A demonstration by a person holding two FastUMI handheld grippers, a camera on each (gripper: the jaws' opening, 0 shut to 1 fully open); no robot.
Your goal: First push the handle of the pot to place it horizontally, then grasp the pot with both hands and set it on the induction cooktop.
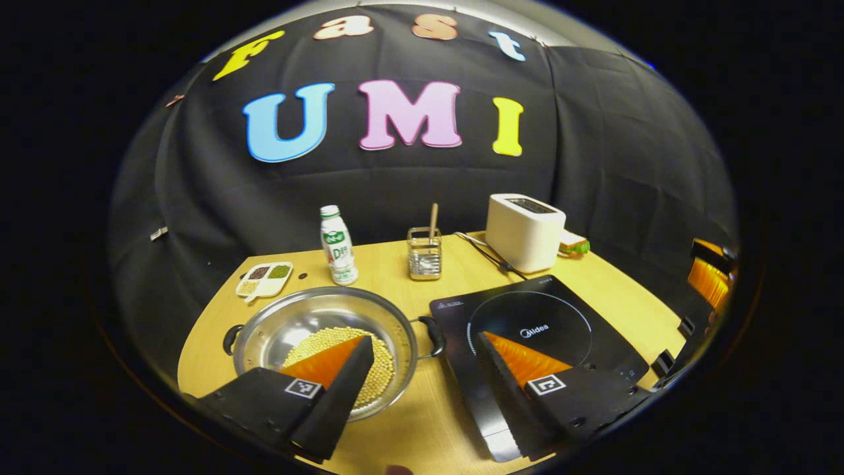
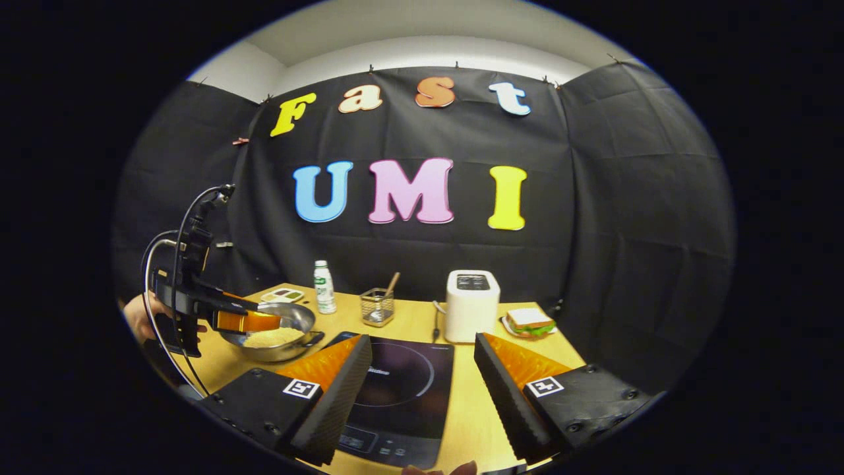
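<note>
Wooden bench (image 1: 455,422) under both views. Left gripper view: left gripper (image 1: 422,382), jaws wide, above round steel pot of yellow beads (image 1: 323,336); handles already level, black induction cooktop (image 1: 534,330) just right. Right gripper view: right gripper (image 2: 419,386), jaws wide, above cooktop, pot well left; likely poised for two-handed grasp.

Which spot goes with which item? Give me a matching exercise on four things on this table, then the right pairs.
Things:
1. pot
2. toaster
3. sandwich
4. drink bottle

Places:
A. behind the induction cooktop
B. on a plate right of the toaster
C. left of the induction cooktop
D. between the sectioned dish and the wire utensil holder

Pairs: 1-C, 2-A, 3-B, 4-D
</note>
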